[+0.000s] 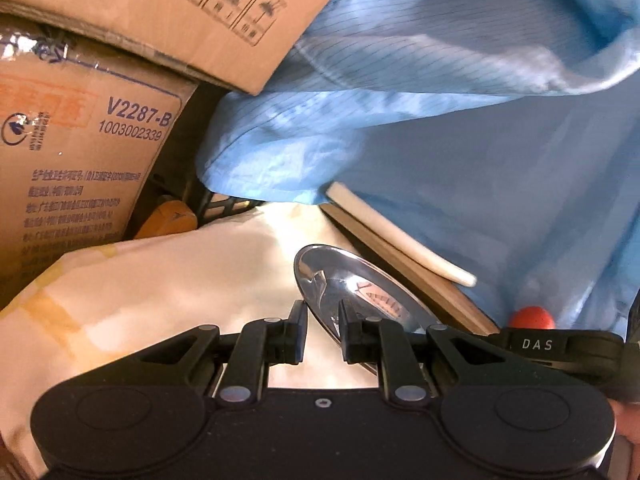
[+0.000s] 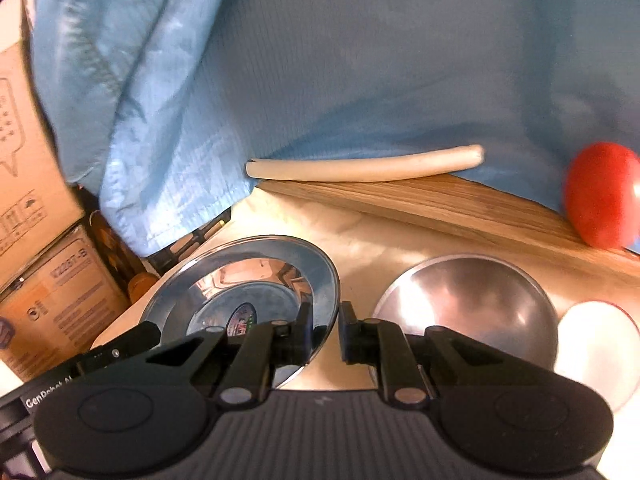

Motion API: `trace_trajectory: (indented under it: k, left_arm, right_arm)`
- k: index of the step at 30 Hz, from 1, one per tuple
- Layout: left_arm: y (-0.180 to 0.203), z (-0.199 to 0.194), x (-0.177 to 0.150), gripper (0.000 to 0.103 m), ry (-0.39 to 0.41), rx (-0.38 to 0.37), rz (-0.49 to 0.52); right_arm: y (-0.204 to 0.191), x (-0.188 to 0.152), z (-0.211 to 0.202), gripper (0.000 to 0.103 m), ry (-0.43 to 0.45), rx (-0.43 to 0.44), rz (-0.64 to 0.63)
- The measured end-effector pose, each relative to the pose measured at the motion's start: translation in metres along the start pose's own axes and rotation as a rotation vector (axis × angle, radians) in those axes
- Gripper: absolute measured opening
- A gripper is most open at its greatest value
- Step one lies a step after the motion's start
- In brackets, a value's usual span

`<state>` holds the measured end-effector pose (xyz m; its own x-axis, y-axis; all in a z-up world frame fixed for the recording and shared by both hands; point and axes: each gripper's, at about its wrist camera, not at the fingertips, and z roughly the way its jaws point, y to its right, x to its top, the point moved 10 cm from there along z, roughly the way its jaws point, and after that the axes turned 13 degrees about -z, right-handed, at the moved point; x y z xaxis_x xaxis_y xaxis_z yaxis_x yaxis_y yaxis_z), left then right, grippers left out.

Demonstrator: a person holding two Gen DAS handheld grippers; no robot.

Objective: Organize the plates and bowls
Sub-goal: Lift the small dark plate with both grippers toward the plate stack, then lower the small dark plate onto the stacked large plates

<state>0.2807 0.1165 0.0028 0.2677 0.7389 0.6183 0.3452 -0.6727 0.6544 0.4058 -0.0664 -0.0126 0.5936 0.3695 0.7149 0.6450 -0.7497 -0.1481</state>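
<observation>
both the left gripper (image 1: pixel 323 322) and the right gripper (image 2: pixel 325 325) clench opposite rims of one shiny round steel plate (image 2: pixel 244 284), beside a steel bowl (image 2: pixel 468 300).

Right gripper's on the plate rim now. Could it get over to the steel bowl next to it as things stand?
Probably not yet: the right gripper is shut on the steel plate. The steel bowl sits close beside it, nothing between, so once the plate is released the way looks free.
</observation>
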Motion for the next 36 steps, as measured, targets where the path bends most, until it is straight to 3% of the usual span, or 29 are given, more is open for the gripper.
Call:
trace_trajectory:
  k: [18,36]
  left_arm:
    - [0.008,-0.064,-0.059,0.018,-0.068,-0.063,0.074]
    - [0.009,-0.079,-0.100,0.019,-0.104,-0.048,0.219]
  right_arm:
    - [-0.017,-0.077,-0.095,0.016,0.084,-0.084,0.013]
    - [-0.016,-0.134,-0.115,0.017,0.085,-0.131,0.056]
